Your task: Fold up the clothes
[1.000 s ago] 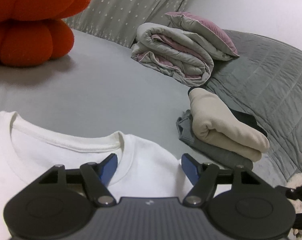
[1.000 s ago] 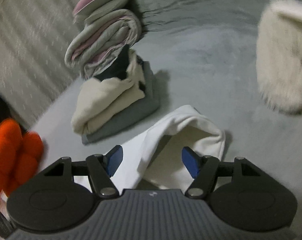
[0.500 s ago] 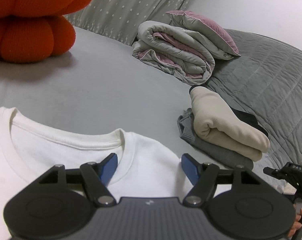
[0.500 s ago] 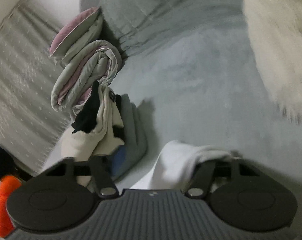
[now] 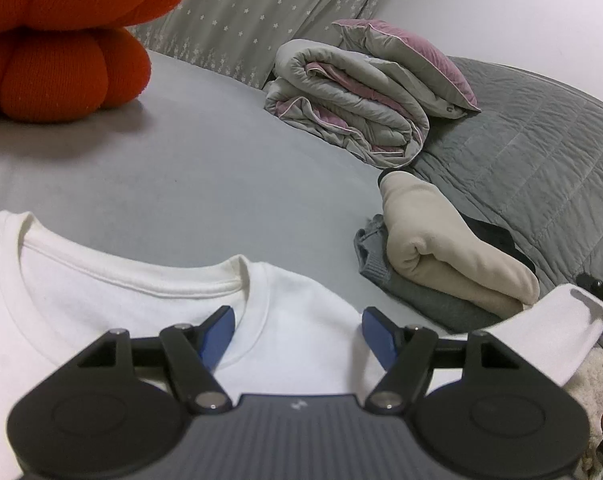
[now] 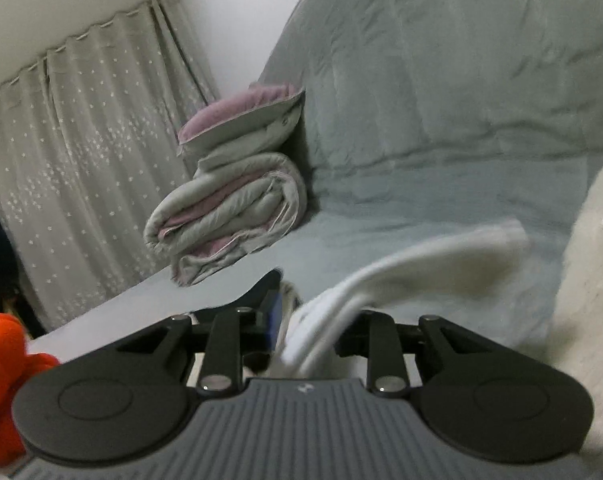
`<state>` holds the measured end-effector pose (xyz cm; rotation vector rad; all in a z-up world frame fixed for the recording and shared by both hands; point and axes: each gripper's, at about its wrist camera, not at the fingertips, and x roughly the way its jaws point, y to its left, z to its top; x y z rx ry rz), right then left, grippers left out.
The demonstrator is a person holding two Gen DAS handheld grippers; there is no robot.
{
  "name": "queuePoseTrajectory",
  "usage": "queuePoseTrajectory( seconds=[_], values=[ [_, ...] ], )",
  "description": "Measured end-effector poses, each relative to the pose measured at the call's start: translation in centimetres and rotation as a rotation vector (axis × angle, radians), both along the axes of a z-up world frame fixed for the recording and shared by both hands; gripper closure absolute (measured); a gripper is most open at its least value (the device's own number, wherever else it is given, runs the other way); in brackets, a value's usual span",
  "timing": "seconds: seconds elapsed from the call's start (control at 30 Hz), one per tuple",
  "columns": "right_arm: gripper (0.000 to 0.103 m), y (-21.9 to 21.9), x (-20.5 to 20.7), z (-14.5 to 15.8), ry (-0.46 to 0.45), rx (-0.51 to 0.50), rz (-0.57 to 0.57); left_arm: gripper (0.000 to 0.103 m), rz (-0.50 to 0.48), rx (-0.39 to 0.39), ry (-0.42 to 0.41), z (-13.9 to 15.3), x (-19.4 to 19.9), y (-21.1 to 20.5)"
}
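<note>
A white sweatshirt [image 5: 101, 300] lies flat on the grey bed, collar towards the far side. My left gripper [image 5: 297, 332] hovers open over its shoulder just right of the collar, with nothing between the blue pads [image 5: 221, 330]. At the right edge, the shirt's sleeve [image 5: 557, 328] is raised off the bed. In the right wrist view that sleeve [image 6: 421, 264] runs between the jaws of my right gripper [image 6: 313, 328], which are closing on it; the cloth hides the right finger.
A folded beige garment on a grey one [image 5: 441, 248] sits right of the shirt. Behind it lie a rolled quilt [image 5: 349, 100] with a pink pillow and a quilted grey cover [image 5: 541, 140]. An orange cushion [image 5: 61, 40] is far left. White fluffy fabric [image 6: 581, 300] fills the right.
The right gripper closed around the white sleeve, rose and tilted up with it; the sleeve now shows lifted at the right of the left wrist view. The left gripper stayed still.
</note>
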<state>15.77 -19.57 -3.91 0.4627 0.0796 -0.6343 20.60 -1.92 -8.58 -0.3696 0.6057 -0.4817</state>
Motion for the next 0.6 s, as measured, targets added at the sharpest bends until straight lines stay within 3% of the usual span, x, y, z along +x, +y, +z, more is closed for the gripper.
queuePoseTrajectory(
  seconds=[0.3,0.43,0.6],
  values=[
    [0.073,-0.8,-0.4,-2.2,0.269,-0.069,-0.276,0.032,0.001,-0.001,0.003,-0.1,0.0,0.0],
    [0.072,-0.5,-0.6,-2.1,0.293,-0.103,-0.320,0.032,0.001,-0.002,0.004,-0.1,0.0,0.0],
    [0.064,0.0,-0.5,-1.3,0.249,-0.096,-0.291,0.032,0.002,-0.003,0.004,-0.1,0.0,-0.1]
  ],
)
